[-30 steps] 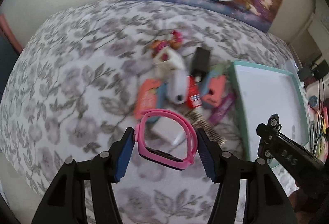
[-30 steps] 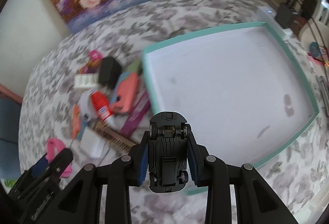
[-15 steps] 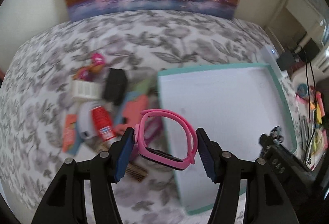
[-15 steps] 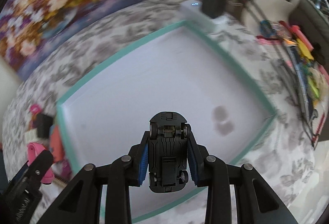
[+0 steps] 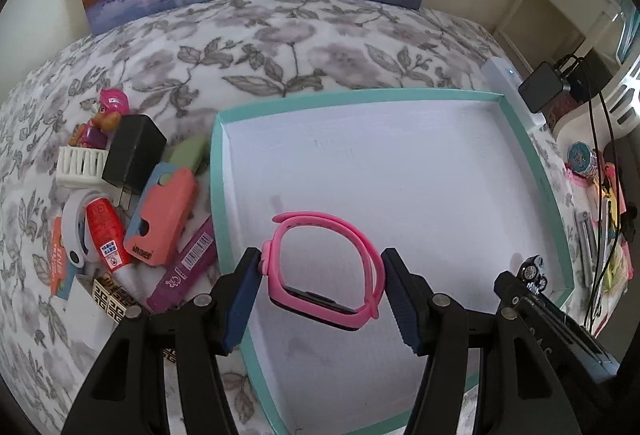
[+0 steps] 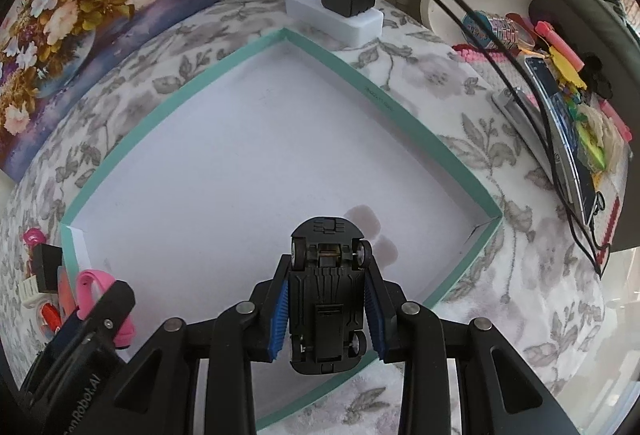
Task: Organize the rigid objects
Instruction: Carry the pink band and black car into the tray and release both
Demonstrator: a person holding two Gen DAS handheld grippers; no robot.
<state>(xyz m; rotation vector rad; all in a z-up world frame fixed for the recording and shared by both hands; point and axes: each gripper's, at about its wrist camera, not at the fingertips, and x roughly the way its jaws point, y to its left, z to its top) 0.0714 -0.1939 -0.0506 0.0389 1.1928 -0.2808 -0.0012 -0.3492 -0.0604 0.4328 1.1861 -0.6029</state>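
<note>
Grippers come first, both over one landmark, the shallow teal-rimmed tray [image 5: 219, 171] with a bare white floor. The left gripper [image 5: 322, 277] has its blue pads pressed on either side of a pink watch [image 5: 326, 267], which hangs above the tray's near-left part, just inside the rim. The right gripper [image 6: 327, 309] is clamped on a black toy car [image 6: 327, 295], belly toward the camera, nose pointing away, above the tray's near-right corner.

Risks, as a judgement: the watch band is a springy loop held only at its sides (a squeeze like that can slip), so it may pop free or bounce off the hard floor on release. The car has wheels and could roll toward the rim once let go. The two tools are near each other over the same tray, so a careless move could make them collide.

Beyond the tray's left rim lies a pile still to sort: a coral case [image 5: 162, 217], a red tube [image 5: 108, 235], a black charger block [image 5: 134, 155], a small figure [image 5: 105, 117].

How high either object hangs above the tray floor cannot be judged. The car's top side is hidden. Several pile items overlap and cannot be identified.
</note>
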